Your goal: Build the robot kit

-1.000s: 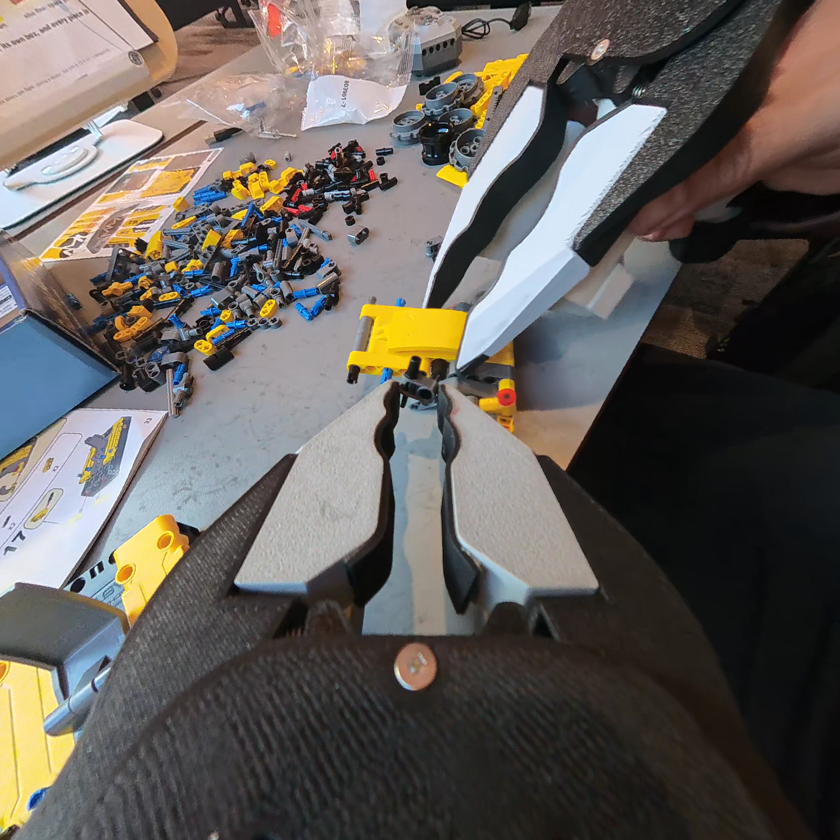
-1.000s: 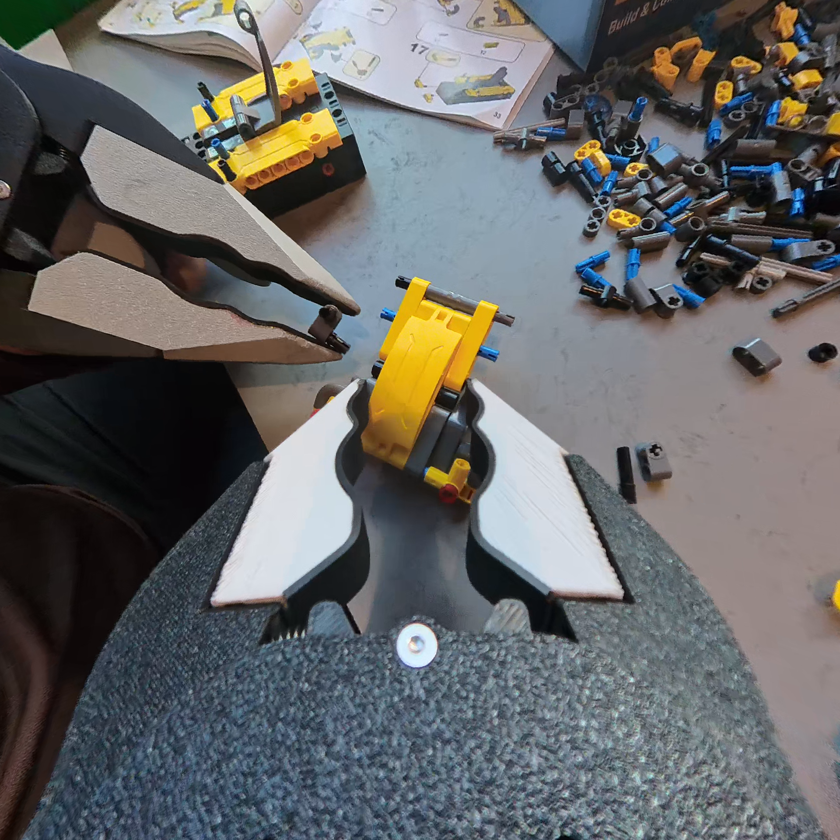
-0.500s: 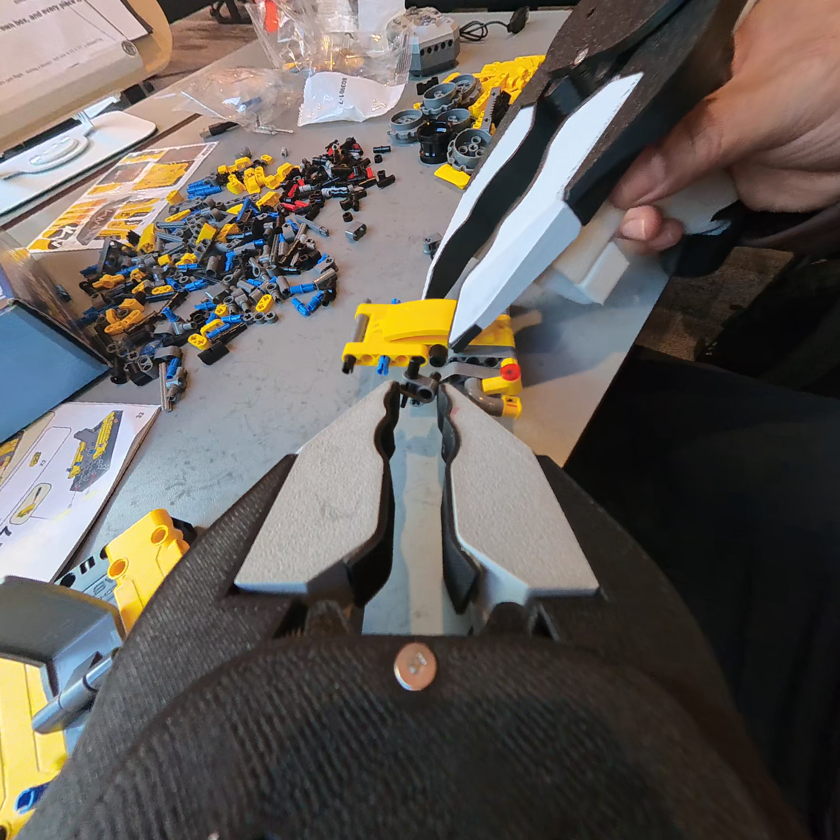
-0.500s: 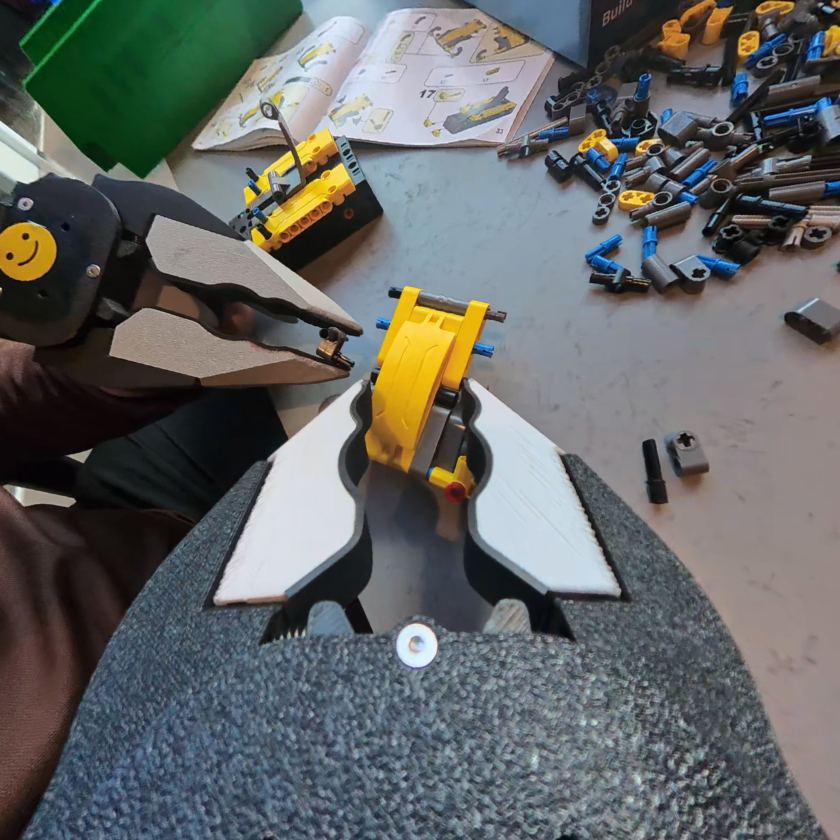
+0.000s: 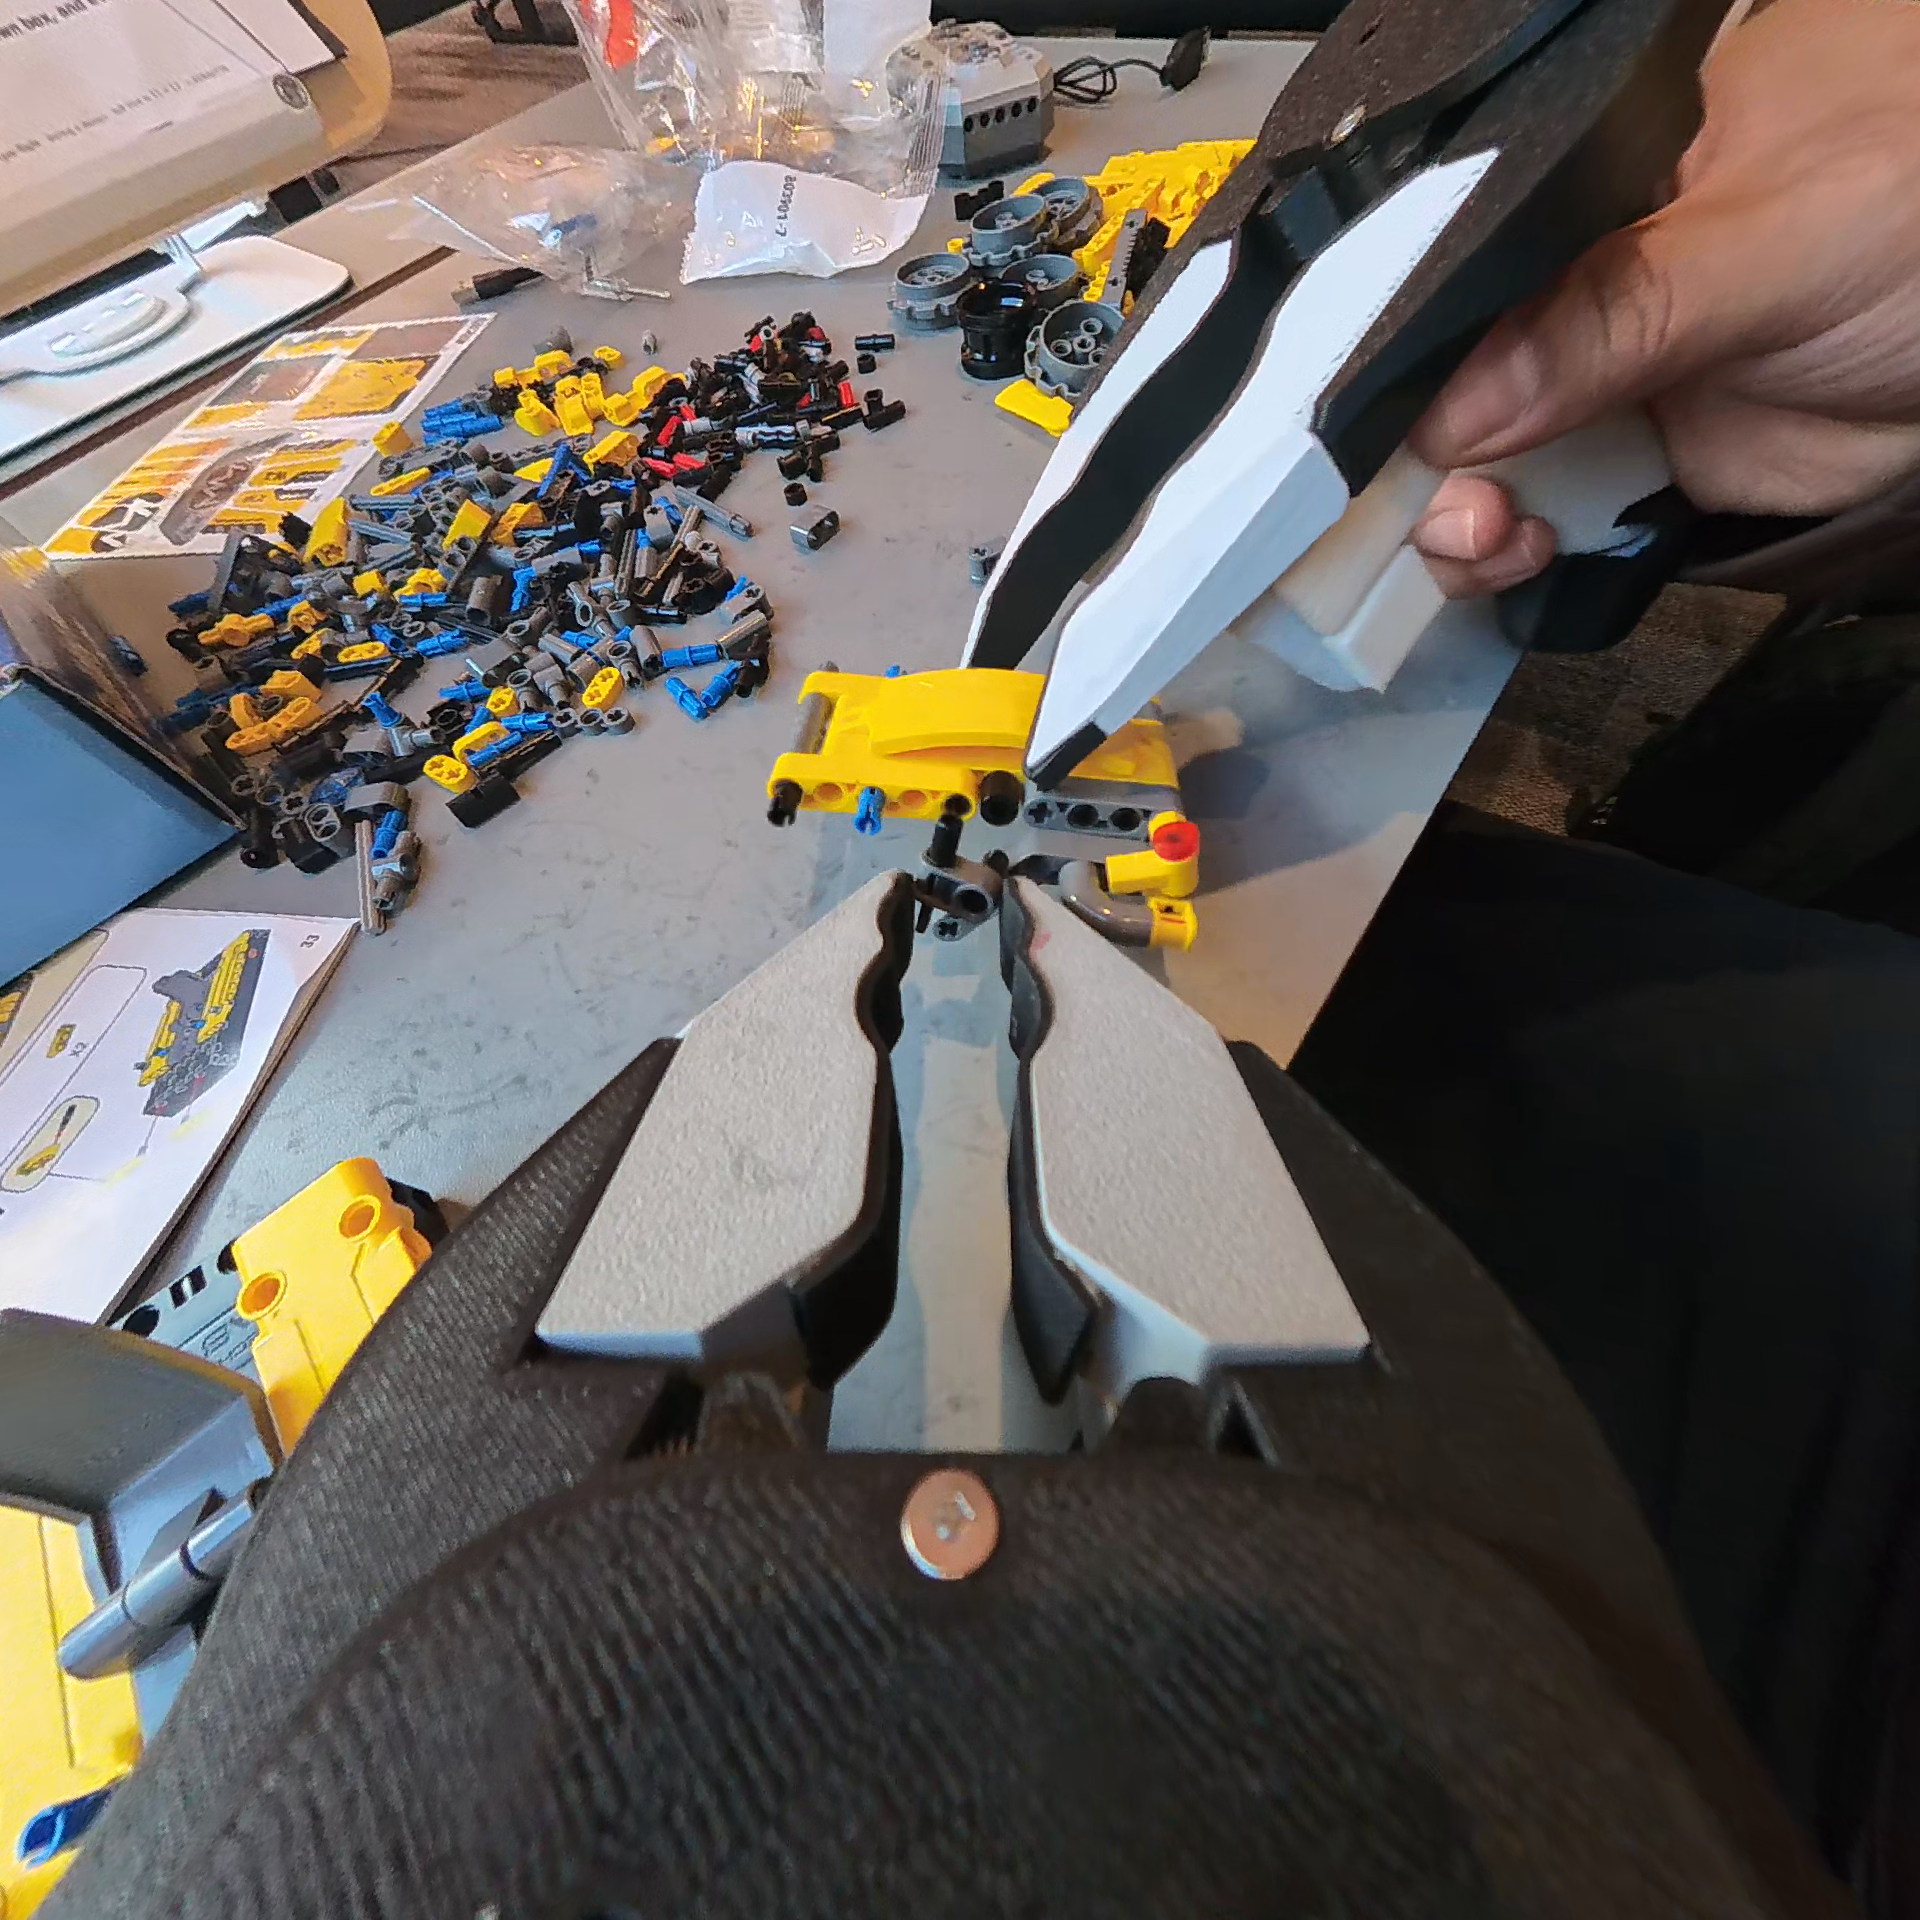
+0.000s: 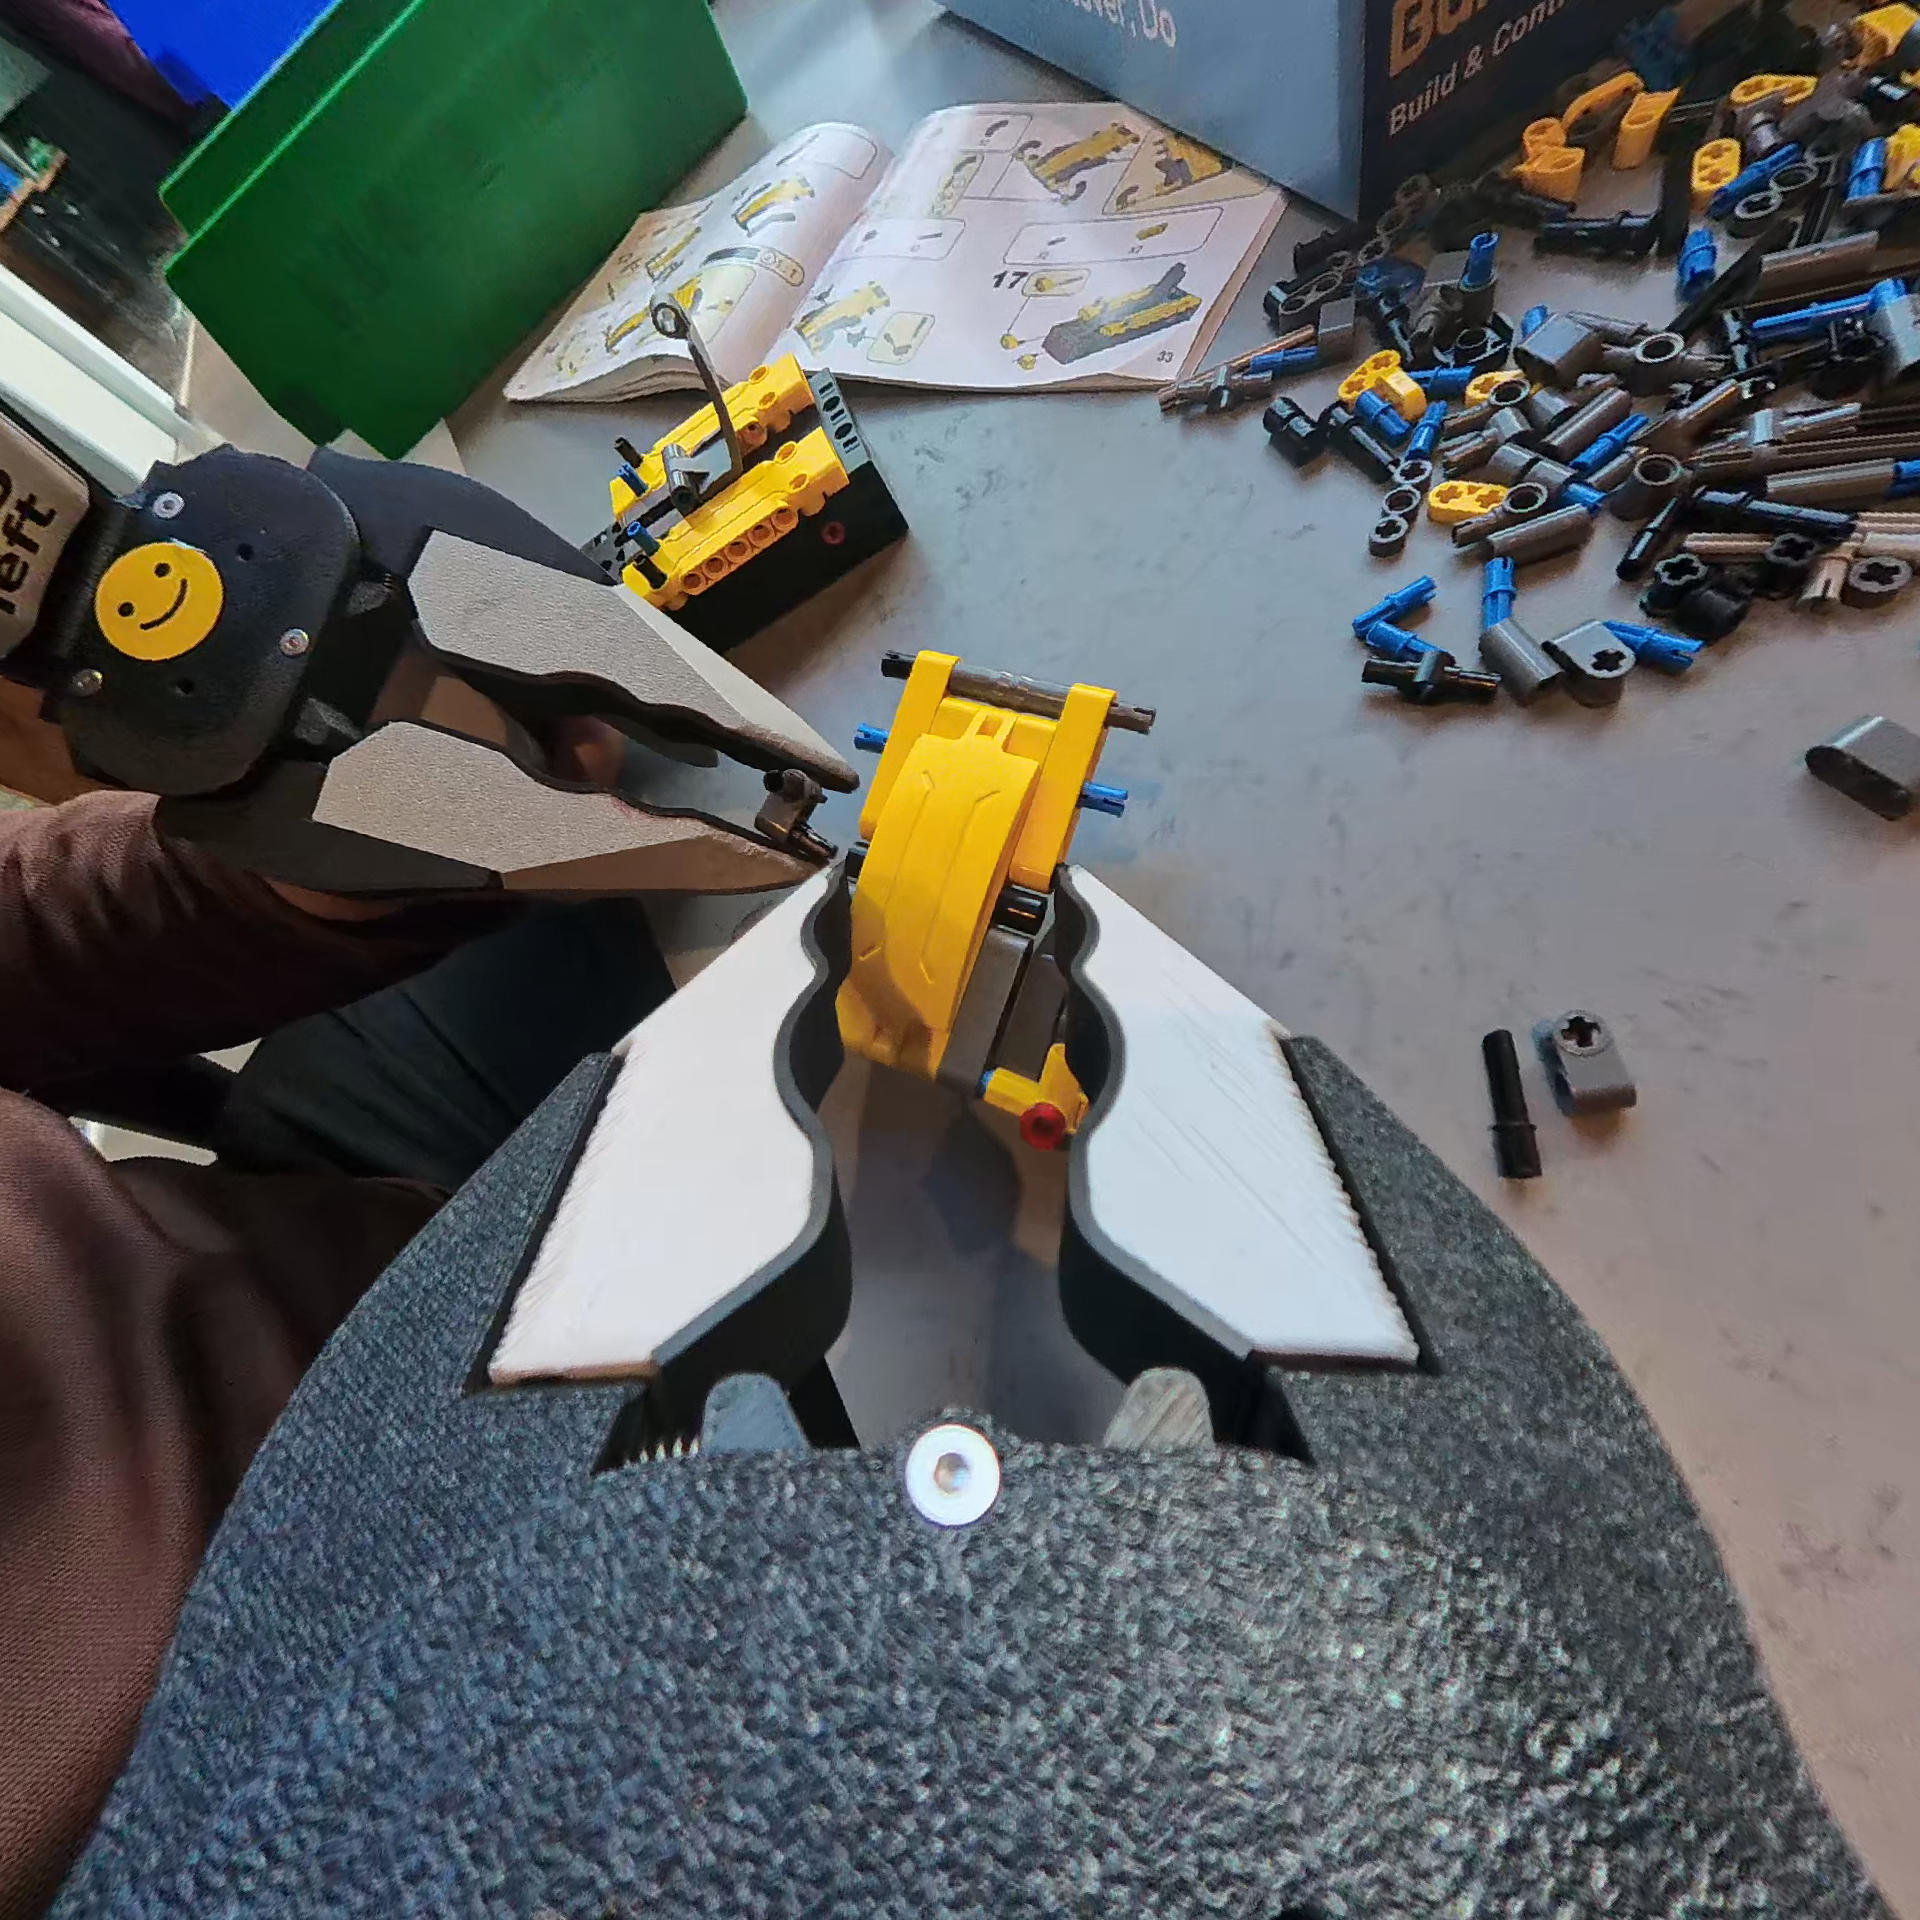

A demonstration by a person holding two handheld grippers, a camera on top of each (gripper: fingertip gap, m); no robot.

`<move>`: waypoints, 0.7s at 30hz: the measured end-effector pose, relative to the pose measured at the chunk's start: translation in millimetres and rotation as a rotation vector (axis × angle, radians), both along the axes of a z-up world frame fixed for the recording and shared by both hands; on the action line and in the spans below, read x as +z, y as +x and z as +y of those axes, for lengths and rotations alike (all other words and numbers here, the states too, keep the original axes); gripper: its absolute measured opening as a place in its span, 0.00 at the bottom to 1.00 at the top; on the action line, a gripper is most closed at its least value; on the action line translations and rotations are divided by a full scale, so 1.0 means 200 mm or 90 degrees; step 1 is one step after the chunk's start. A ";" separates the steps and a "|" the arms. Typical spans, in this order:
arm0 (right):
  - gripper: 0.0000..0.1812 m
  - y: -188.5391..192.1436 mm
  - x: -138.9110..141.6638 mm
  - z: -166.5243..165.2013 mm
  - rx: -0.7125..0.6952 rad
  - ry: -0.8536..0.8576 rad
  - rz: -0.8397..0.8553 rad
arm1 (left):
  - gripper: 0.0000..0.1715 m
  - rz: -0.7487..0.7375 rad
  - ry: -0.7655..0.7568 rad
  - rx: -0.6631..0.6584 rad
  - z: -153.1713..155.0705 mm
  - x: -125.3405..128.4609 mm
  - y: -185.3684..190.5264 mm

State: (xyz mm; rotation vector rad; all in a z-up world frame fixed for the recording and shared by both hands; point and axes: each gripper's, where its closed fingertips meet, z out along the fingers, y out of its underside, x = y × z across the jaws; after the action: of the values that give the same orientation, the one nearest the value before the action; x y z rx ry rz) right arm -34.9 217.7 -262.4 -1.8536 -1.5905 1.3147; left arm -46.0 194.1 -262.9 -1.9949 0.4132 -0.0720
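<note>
My right gripper, with white fingers, is shut on a yellow and grey brick assembly and holds it just above the grey table. The assembly also shows in the left wrist view, with the right gripper clamped on it from above. My left gripper, with grey fingers, is shut on a small dark grey connector piece. In the right wrist view the left gripper holds that connector right beside the assembly's left side, nearly touching it.
A heap of small blue, black, grey and yellow parts lies to the left. Grey wheels and plastic bags sit at the back. An open instruction booklet, a second yellow and black build, a blue box and green bins stand beyond.
The right gripper has lifted and tilted the yellow assembly a little. The left gripper with the connector has moved closer to the assembly's side.
</note>
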 end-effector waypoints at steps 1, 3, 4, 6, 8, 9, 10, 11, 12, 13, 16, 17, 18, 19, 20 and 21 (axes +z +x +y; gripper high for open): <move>0.19 0.00 0.00 0.00 0.001 0.004 -0.002 | 0.08 0.001 0.000 0.000 0.00 0.00 0.00; 0.19 0.00 -0.01 -0.01 0.005 0.014 -0.004 | 0.08 0.002 0.003 0.001 0.00 0.00 0.00; 0.19 0.00 -0.01 -0.01 0.007 0.018 -0.005 | 0.08 0.003 0.004 0.001 0.00 0.00 0.00; 0.19 0.00 -0.01 -0.01 0.008 0.026 -0.006 | 0.08 0.005 0.004 0.001 0.00 0.00 0.00; 0.19 0.00 -0.01 -0.01 0.007 0.030 -0.006 | 0.08 0.004 0.007 0.002 0.00 0.00 0.00; 0.19 0.00 -0.01 -0.01 0.007 0.032 -0.007 | 0.08 0.004 0.012 0.003 0.00 0.01 0.00; 0.19 0.00 -0.01 -0.01 0.007 0.034 -0.008 | 0.08 0.006 0.018 0.002 0.00 0.01 0.00; 0.19 0.00 -0.02 -0.01 0.006 0.038 -0.011 | 0.08 0.010 0.027 0.000 -0.01 0.02 0.00; 0.19 -0.01 -0.02 -0.01 0.006 0.044 -0.013 | 0.08 0.016 0.044 -0.004 -0.02 0.03 0.01; 0.19 -0.01 -0.02 0.00 0.005 0.052 -0.015 | 0.08 0.016 0.072 -0.007 -0.03 0.06 0.02; 0.19 -0.01 -0.03 0.01 0.001 0.073 -0.023 | 0.08 -0.025 0.109 -0.036 -0.14 0.12 0.07; 0.19 -0.01 -0.04 0.01 0.000 0.077 -0.026 | 0.08 -0.038 0.119 -0.044 -0.18 0.13 0.08; 0.19 -0.02 -0.04 0.01 -0.001 0.079 -0.027 | 0.08 -0.057 0.131 -0.058 -0.23 0.15 0.08; 0.19 -0.02 -0.04 0.01 -0.001 0.080 -0.027 | 0.08 -0.073 0.140 -0.072 -0.28 0.17 0.09; 0.19 -0.02 -0.04 0.01 -0.001 0.082 -0.025 | 0.08 -0.081 0.140 -0.078 -0.32 0.18 0.08; 0.19 -0.02 -0.04 0.02 -0.001 0.085 -0.024 | 0.08 -0.087 0.137 -0.084 -0.36 0.18 0.07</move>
State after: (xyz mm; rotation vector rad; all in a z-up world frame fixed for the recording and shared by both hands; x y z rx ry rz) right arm -39.6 220.8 -270.4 -1.8083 -1.6536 1.1503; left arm -31.9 122.2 -227.1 -1.7380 0.4445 -0.2366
